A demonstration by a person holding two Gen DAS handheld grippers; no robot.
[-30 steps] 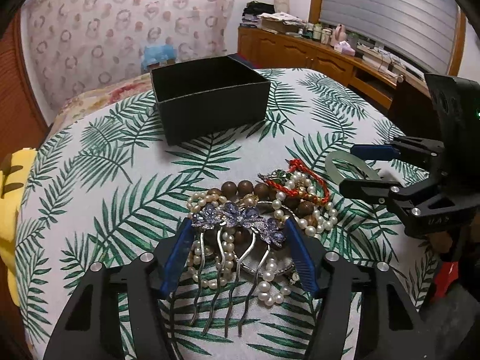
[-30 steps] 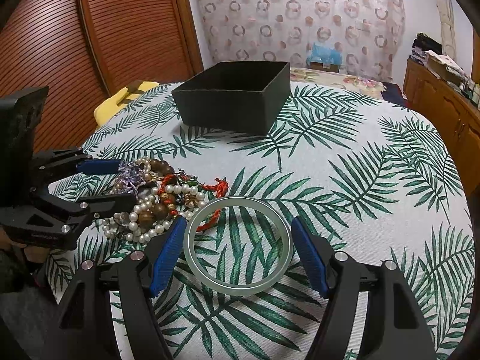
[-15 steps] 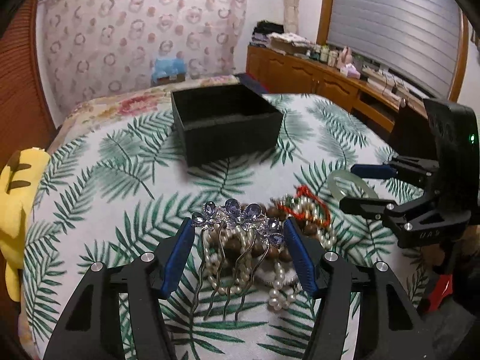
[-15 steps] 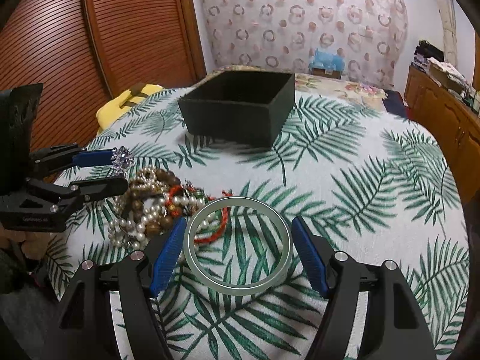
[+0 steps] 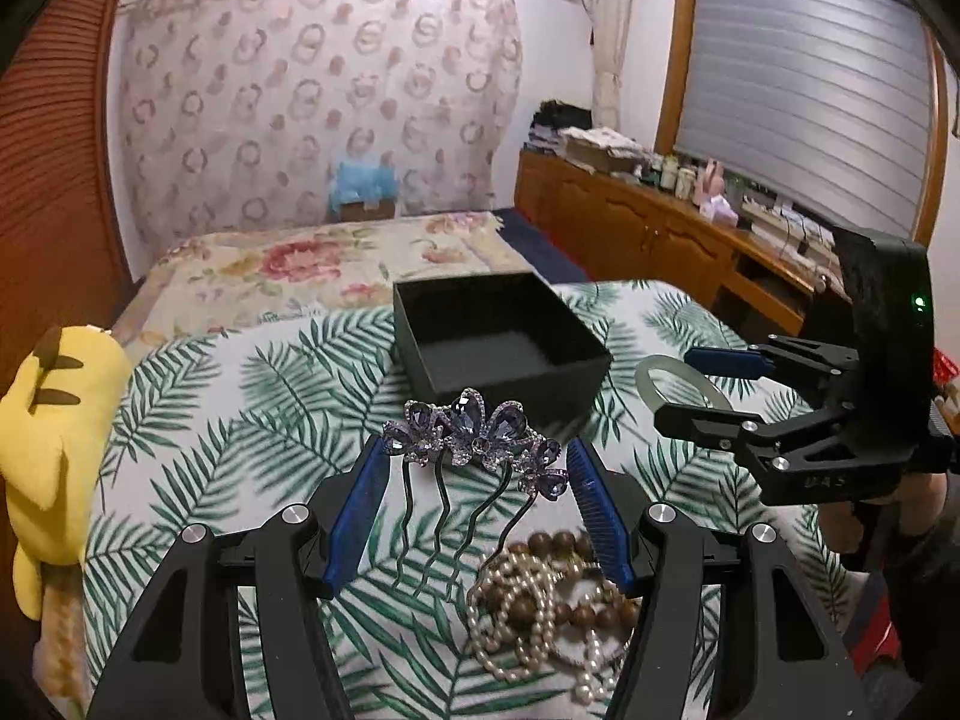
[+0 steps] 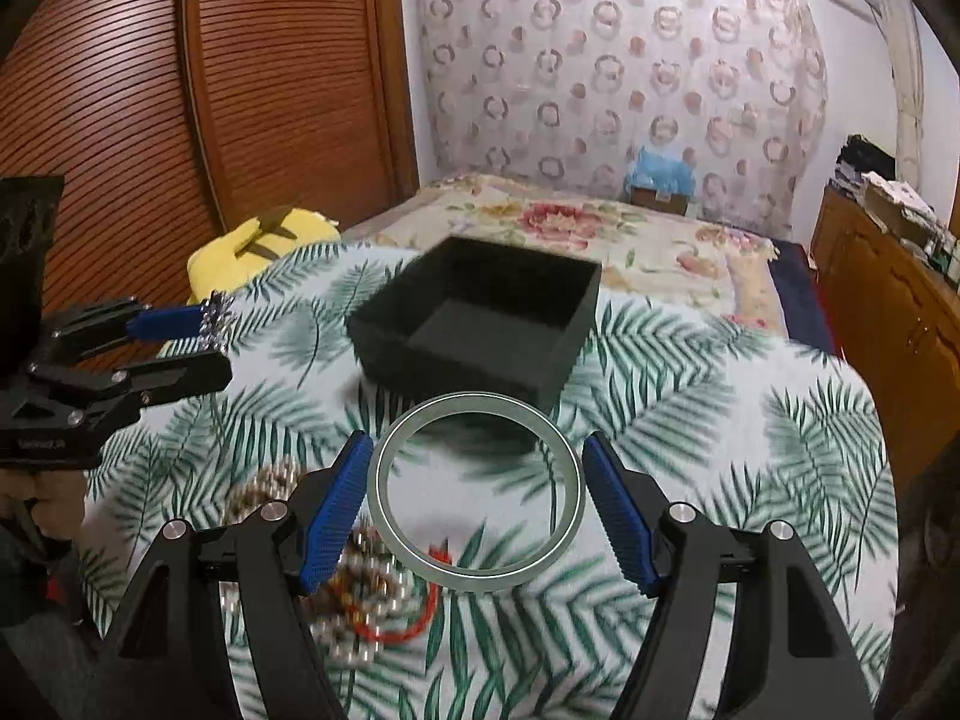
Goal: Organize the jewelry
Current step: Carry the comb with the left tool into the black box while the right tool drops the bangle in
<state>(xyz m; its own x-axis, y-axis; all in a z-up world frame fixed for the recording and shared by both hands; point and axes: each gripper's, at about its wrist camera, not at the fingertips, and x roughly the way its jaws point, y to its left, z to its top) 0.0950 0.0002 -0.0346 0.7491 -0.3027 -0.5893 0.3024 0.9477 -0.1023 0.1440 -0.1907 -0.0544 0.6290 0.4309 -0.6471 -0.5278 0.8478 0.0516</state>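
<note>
My left gripper (image 5: 474, 456) is shut on a purple jewelled hair comb (image 5: 474, 429) and holds it in the air, just short of the open black box (image 5: 498, 348). My right gripper (image 6: 477, 474) is shut on a pale green bangle (image 6: 477, 489) and holds it lifted in front of the same box (image 6: 480, 324). The bangle also shows in the left wrist view (image 5: 660, 381), and the comb in the right wrist view (image 6: 216, 315). A heap of pearl and wooden bead strands (image 5: 552, 594) with a red cord (image 6: 396, 624) lies on the leaf-print tablecloth below both grippers.
The round table (image 6: 750, 420) has a leaf-print cloth. A yellow plush toy (image 5: 54, 420) sits at its left edge. A bed with a floral cover (image 5: 312, 264) lies beyond the table. A wooden sideboard (image 5: 660, 240) runs along the right wall.
Both grippers have risen off the table and moved toward the black box, the left with the hair comb, the right with the bangle. The bead heap has stayed on the cloth.
</note>
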